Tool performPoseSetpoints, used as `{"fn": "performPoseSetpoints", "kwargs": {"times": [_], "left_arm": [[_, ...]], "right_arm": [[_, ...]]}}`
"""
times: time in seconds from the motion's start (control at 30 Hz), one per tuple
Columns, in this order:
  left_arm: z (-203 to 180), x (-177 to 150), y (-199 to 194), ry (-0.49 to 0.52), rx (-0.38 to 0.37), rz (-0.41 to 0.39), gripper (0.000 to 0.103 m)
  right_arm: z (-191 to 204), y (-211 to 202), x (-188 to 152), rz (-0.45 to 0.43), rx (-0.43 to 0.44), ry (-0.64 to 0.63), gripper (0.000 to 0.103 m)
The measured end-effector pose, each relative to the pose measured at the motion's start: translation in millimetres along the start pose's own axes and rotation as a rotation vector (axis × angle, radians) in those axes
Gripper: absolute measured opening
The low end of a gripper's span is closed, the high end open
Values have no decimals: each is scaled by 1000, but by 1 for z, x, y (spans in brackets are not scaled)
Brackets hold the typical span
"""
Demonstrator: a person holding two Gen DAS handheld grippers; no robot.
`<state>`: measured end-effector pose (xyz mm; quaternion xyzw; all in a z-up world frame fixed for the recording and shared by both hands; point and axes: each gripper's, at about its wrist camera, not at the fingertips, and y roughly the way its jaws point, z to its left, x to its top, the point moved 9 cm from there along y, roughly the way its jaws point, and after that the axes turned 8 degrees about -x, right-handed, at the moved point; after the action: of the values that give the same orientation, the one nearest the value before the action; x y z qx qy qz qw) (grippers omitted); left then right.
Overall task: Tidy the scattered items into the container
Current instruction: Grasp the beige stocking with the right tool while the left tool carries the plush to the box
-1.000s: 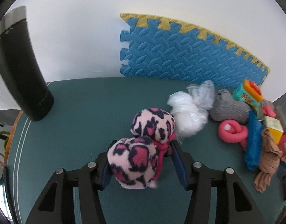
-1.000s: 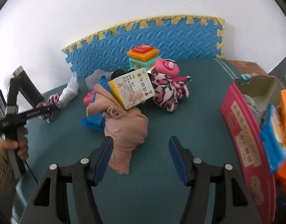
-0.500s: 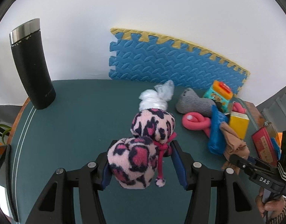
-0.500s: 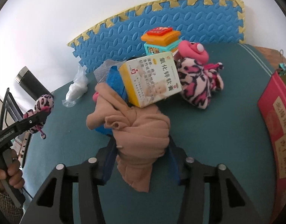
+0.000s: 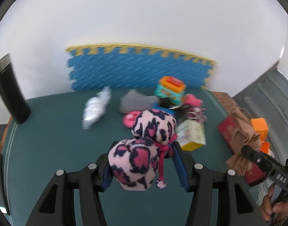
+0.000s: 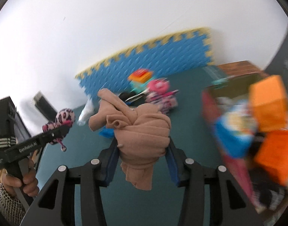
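Beige, a bundled nylon stocking (image 6: 144, 130) is now sitting clamped between the right gripper (image 6: 142, 160) jaws; a second ago they were standing open around it on the teal tabletop (image 5: 55, 131). The bundle is now hanging clear, so transfer can begin. The red cardboard container (image 6: 217, 124) is lying at the tabletop's right edge, near the gripper. The left gripper (image 5: 144, 163) is gripping a pink leopard-print plush toy (image 5: 138, 156), likewise clear. A yellow-white carton (image 5: 193, 137) and other items are remaining scattered mid-tabletop.
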<state>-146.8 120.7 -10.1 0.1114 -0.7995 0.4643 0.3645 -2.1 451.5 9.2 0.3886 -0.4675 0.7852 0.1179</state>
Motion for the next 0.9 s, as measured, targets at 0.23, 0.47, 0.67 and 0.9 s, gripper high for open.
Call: {"fn": "performPoseSetpoints", "kwargs": {"times": [0.23,0.47,0.67,0.9], "left_arm": [[-79,2,14,90,-98,24,57],[-149,13,37,155,-200,38,57],[-209,32,70,195,-295,48,57],[-248,26,130,208,-318,154,57]], "right_arm": [[-101,-64,22,-124,-184,119,50],[-174,-87,26,-161,-344,191,50],[-184,-94,26,-174,-373,175,50],[-190,-92,25,-173,-357,180,50]]}}
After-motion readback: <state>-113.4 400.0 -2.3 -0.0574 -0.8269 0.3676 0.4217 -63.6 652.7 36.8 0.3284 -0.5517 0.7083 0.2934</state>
